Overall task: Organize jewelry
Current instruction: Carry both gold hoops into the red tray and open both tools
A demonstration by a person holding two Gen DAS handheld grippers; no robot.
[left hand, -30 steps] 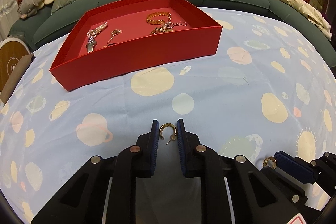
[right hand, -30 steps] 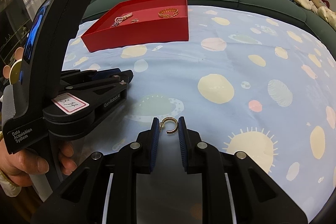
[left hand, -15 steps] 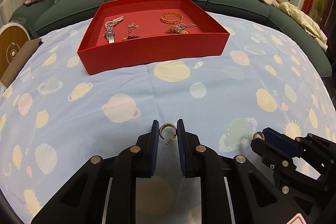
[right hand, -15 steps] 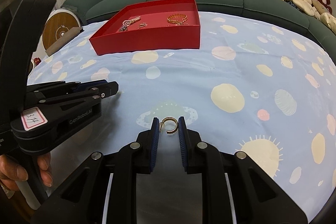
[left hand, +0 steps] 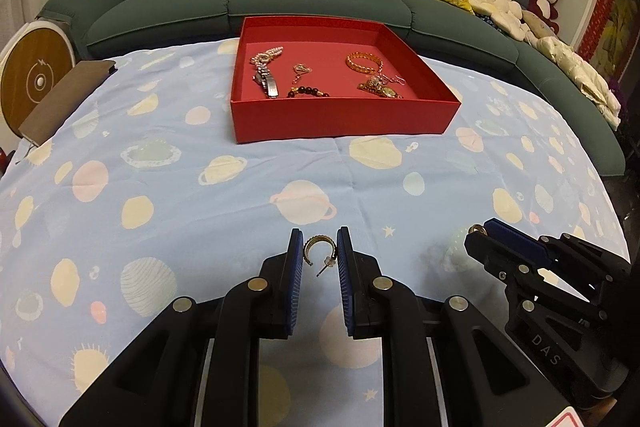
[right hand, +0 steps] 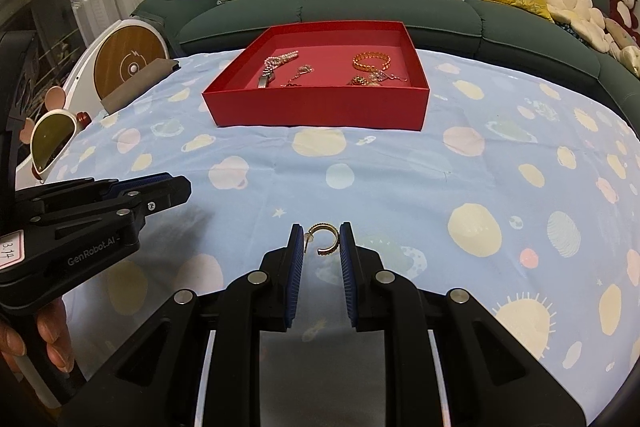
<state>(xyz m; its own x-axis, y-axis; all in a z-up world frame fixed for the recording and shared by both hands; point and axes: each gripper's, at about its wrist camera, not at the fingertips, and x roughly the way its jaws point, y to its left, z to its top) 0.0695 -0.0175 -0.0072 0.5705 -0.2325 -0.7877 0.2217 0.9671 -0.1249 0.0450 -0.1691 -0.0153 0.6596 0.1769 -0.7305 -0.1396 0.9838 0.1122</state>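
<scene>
Left wrist view first: the left gripper (left hand: 318,253) holds a gold hoop earring (left hand: 315,250) between its blue pads (left hand: 294,267), the fingers closed down to a narrow gap just as wide as the hoop. The earring's post with its small stopper points down to the right. The gripper is above a light blue tablecloth (left hand: 160,187) printed with planets. Farther back, a red tray (left hand: 340,119) stands on the cloth, and inside it lie a pearl bracelet (left hand: 267,55), a gold chain bracelet (left hand: 363,62), a dark bead bracelet (left hand: 309,91) and some tangled gold pieces. At the right edge the right gripper (left hand: 480,230) is visible from the side, with something gold at its tip. Behind the table is a green sofa (left hand: 312,3) with yellow and grey cushions.

Right wrist view: the right gripper (right hand: 322,241) pinches a second gold hoop earring (right hand: 326,239) in the same way, its fingers nearly together around the hoop, well apart from the red tray (right hand: 320,107). At the left side the left gripper (right hand: 168,189) appears from the side, and I cannot tell its opening from this view. Fingers of the person's left hand (right hand: 44,339) grip its handle.
</scene>
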